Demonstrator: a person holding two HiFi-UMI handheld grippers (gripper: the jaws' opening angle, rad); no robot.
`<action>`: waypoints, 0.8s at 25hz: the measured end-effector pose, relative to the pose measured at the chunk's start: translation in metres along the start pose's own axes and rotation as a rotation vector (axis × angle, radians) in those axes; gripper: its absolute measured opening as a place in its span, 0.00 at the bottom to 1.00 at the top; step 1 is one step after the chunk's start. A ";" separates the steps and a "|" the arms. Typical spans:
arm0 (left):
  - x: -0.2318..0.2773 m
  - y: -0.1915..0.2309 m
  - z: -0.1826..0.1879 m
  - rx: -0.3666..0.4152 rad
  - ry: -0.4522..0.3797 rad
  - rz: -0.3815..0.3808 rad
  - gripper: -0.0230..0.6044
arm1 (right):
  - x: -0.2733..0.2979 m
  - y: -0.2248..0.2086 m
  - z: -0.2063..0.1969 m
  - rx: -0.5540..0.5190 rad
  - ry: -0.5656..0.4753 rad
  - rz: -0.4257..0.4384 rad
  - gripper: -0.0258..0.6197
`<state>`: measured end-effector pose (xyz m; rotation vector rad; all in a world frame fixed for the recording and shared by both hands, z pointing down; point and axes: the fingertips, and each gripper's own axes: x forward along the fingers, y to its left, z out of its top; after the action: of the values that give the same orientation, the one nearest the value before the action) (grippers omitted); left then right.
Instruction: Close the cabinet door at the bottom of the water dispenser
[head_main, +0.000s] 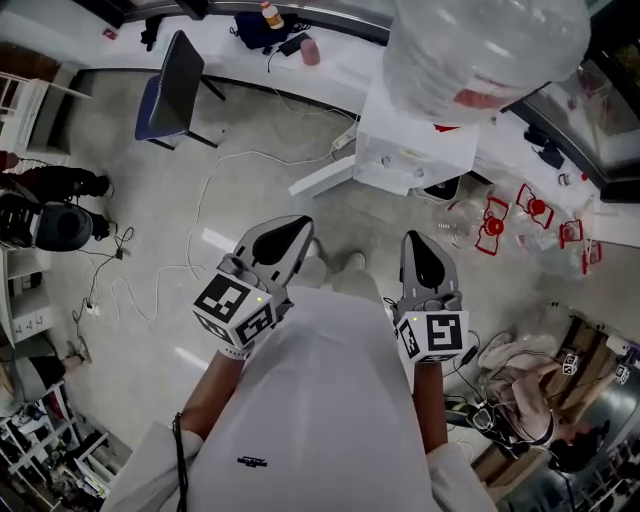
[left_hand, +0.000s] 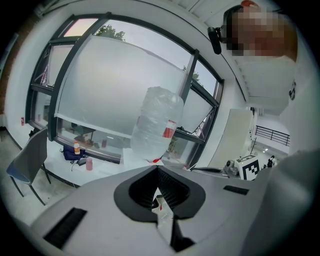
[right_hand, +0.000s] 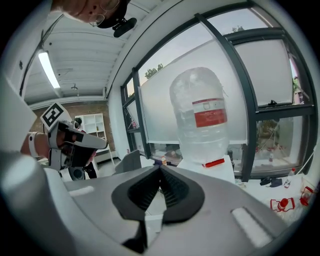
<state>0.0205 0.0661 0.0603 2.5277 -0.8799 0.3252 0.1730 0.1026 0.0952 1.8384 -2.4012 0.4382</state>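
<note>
Down at chest height in the head view, the person holds both tools close to the body, well apart from the water dispenser (head_main: 415, 150) that stands ahead on the pale floor (head_main: 250, 200). The left claw (head_main: 300, 228) is closed: its own view shows the two ribbed pads meeting at their tips with nothing between them. The right claw (head_main: 416, 242) is the same, tips together and empty. Each points up and forward toward the dispenser, so the big clear bottle (head_main: 485, 45) with its red label fills the middle of both gripper views. From the dispenser's lower left side a white panel juts out at an angle over the floor – this looks like the cabinet door (head_main: 322, 177), standing open and touched by neither claw. Left of it a white cable (head_main: 205, 200) loops across the floor, and farther left stands a dark chair (head_main: 178, 85) with a blue seat, next to the long white bench (head_main: 330, 70) under the window. On that bench are a pink cup (head_main: 310, 52) and a small orange-capped bottle (head_main: 270, 14). Right of the dispenser lie a few red and white items (head_main: 495, 225) – too small to identify.
</note>
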 end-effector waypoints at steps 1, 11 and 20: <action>-0.002 0.003 -0.003 -0.007 0.007 0.001 0.04 | 0.002 0.003 -0.001 0.004 0.005 0.001 0.06; -0.007 0.047 -0.018 -0.067 0.045 0.028 0.04 | 0.037 0.044 -0.027 -0.061 0.120 0.082 0.06; -0.008 0.118 -0.044 -0.163 0.031 0.140 0.05 | 0.076 0.065 -0.049 -0.080 0.194 0.135 0.06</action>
<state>-0.0632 0.0090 0.1351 2.3119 -1.0310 0.3220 0.0853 0.0611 0.1492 1.5308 -2.3817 0.4982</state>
